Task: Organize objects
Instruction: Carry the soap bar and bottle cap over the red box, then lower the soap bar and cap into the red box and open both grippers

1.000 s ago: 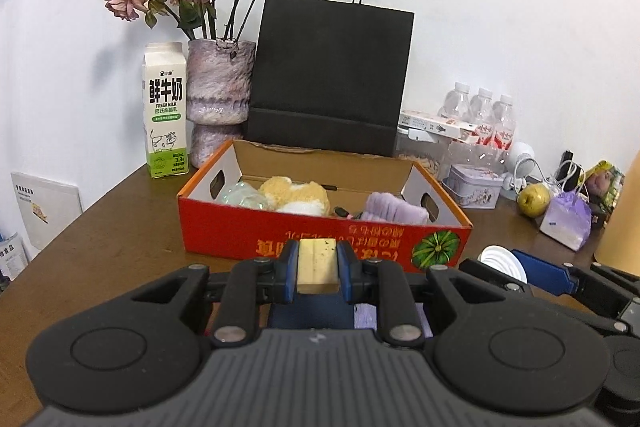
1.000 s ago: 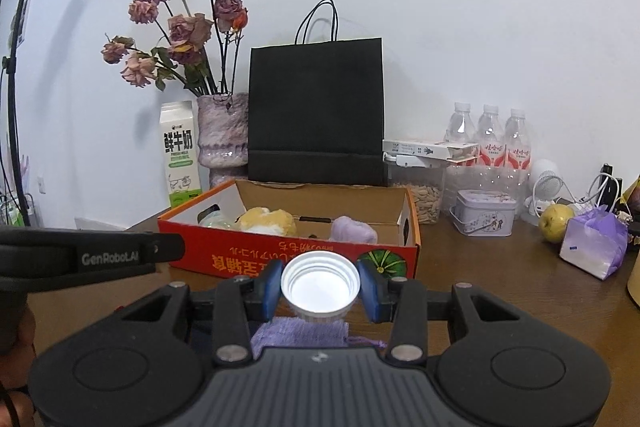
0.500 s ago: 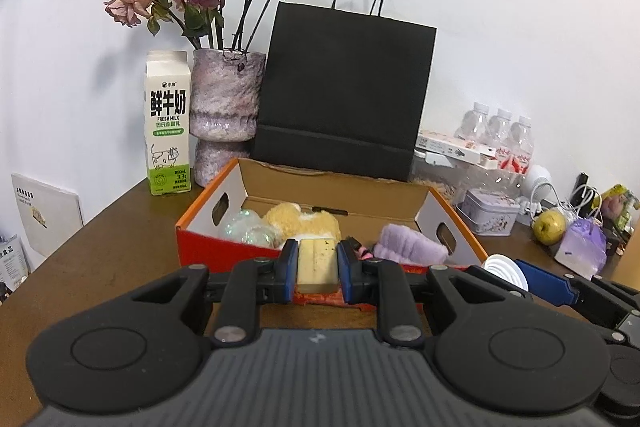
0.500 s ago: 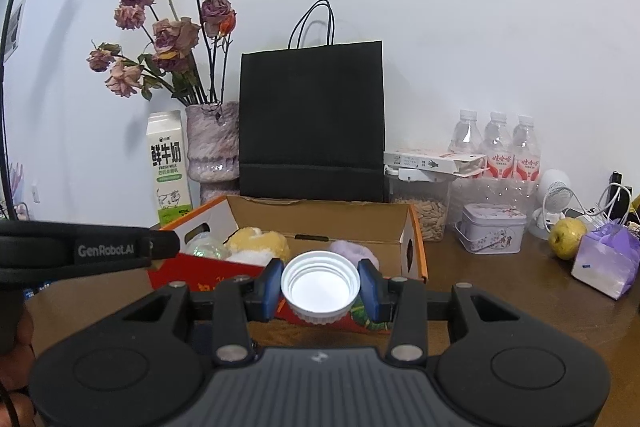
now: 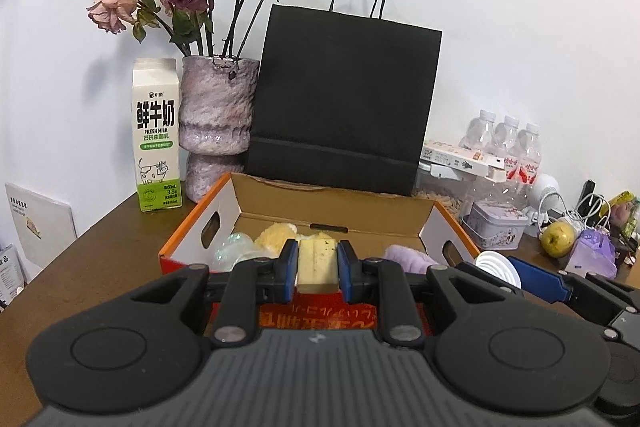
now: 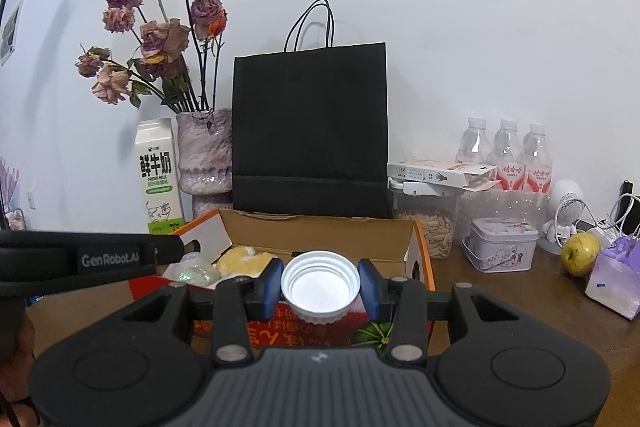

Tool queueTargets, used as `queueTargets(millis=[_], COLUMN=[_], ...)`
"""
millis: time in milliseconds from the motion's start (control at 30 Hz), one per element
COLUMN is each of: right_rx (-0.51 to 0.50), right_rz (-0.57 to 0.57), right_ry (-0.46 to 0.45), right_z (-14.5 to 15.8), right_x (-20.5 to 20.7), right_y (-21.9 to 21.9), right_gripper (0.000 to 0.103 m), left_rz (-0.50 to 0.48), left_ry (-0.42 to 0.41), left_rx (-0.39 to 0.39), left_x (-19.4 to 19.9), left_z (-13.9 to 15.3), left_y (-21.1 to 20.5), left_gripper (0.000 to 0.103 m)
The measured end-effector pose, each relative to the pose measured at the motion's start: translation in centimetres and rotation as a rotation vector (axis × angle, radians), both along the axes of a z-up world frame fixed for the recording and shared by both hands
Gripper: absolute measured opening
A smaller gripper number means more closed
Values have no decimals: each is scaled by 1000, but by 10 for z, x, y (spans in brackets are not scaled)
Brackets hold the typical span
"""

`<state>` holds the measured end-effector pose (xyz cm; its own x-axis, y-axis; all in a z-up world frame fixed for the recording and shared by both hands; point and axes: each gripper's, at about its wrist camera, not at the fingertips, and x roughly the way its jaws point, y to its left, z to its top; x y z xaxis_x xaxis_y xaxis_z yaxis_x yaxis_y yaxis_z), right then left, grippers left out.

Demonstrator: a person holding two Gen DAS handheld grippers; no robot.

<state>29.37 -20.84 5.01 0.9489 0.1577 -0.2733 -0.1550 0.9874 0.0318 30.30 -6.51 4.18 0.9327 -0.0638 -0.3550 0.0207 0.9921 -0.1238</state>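
My left gripper [image 5: 318,265] is shut on a yellowish block [image 5: 317,261] and holds it over the near wall of the open orange cardboard box [image 5: 188,227]. My right gripper [image 6: 320,287] is shut on a white plastic cap [image 6: 320,287], just above the same box [image 6: 420,263]; the cap also shows in the left wrist view [image 5: 496,265]. Inside the box lie a clear wrapped item [image 5: 232,247], a yellow fluffy item [image 5: 276,233] and a purple cloth [image 5: 404,253].
Behind the box stand a black paper bag [image 5: 344,107], a vase of dried roses [image 5: 216,119] and a milk carton [image 5: 156,135]. To the right are a clear container [image 6: 428,223], a tin [image 6: 502,245], water bottles [image 6: 508,155], a pear [image 6: 580,253] and a purple bag [image 6: 616,279].
Both grippers have risen and moved forward toward the box, each still holding its item. The box interior now shows more fully below them.
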Motion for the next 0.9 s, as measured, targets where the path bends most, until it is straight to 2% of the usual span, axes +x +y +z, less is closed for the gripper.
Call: queueTargets(millis=[667,900], right_rx=[-23,-31], right_rz=[-7,-5], right_ry=[-12,-2], right_z=[2,2], right_x=[62,85], right_y=[11,15], right_gripper=[39,39], left_rz=[32,55], left_ry=[-35,-23], left_rx=[-1,7], left_x=[60,85], left_z=[7,6], left_y=[8,12], left_gripper=[21,21])
